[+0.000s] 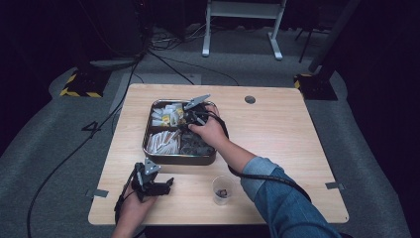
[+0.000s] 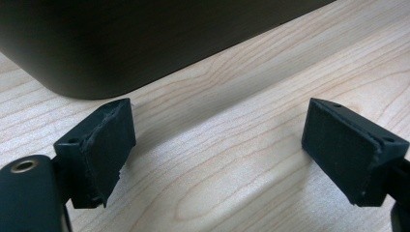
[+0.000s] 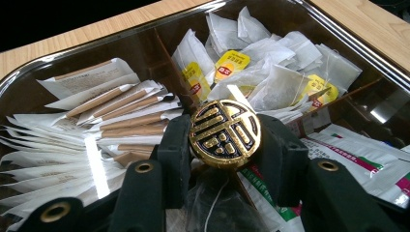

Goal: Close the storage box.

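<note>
Claw (image 3: 225,145) on my right is gripping a round gold-patterned disc (image 3: 225,133) by its edges, above the compartment tray (image 3: 29,72). It is pinching only the rim, so I am thinking the disc could be slipping out among the tea bags (image 3: 275,72). My left claw (image 2: 217,150) is resting wide open and empty on the bench (image 2: 232,145).

Recording lab: lone wooden table (image 1: 277,129), grey carpet (image 1: 44,148), floor cables (image 1: 74,148), hazard-taped stand bases (image 1: 79,85).
</note>
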A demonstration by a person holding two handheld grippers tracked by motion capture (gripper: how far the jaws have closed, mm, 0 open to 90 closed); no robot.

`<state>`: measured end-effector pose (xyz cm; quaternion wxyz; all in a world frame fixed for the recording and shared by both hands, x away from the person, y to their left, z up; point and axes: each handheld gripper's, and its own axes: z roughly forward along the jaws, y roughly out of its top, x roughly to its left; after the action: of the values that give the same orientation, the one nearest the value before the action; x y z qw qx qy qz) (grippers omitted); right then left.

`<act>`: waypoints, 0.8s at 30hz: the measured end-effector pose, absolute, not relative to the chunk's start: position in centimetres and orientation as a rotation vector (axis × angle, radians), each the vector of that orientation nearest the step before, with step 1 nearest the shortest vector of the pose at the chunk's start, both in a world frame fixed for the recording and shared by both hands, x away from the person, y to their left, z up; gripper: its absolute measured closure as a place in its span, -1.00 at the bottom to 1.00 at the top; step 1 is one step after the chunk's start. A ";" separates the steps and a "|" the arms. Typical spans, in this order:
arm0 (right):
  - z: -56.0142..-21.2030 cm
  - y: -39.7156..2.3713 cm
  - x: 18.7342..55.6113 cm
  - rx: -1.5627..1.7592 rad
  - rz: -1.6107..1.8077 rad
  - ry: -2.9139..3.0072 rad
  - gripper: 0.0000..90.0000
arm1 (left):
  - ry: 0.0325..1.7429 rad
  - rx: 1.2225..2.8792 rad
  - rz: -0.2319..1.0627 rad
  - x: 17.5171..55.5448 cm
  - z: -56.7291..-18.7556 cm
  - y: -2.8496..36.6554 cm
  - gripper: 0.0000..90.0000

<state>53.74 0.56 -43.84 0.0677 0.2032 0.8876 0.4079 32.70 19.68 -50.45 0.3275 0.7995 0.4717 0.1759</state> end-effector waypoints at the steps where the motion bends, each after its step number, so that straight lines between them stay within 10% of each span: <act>1: -43.8 0.6 53.7 0.616 1.227 2.674 0.30 | 1.235 2.094 0.460 32.7 -50.4 19.7 -0.73; 24: -42.1 -1.1 53.3 0.659 1.348 2.607 0.04 | 1.241 2.094 0.459 32.8 -50.4 19.6 -0.74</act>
<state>53.27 -1.12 -42.12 0.0667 0.2187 0.8648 0.4470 32.75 19.65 -50.43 0.3261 0.7993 0.4734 0.1752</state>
